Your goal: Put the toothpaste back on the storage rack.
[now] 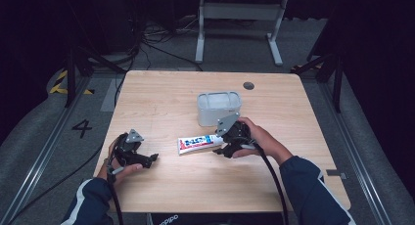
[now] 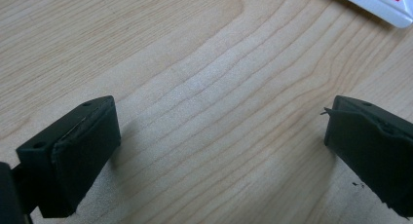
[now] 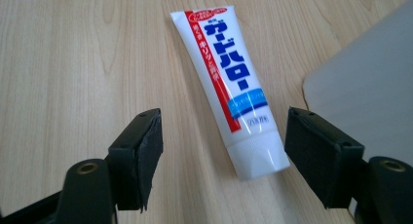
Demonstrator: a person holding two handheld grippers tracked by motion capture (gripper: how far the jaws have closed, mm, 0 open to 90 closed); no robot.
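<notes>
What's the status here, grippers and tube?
Right gripper open, straddling toothpaste tube cap end, no contact. Left gripper open, idle over table. Clear bin beside tube, not blocking.

Bare tabletop (image 3: 73,63) lies left of your right fingers (image 3: 141,158); the toothpaste tube (image 3: 229,87) lies between them, and the clear container (image 1: 219,107) crowds their right.

On the toothpaste tube (image 3: 229,83) you can read large blue Japanese characters, ガードハロー, running along its length. Beside them a red stripe carries small white print, too small to read, as are the red ovals at the flat end and the light blue band toward the cap. On the floor left of the counter (image 1: 161,181), a black "4" (image 1: 81,127) is marked.
</notes>
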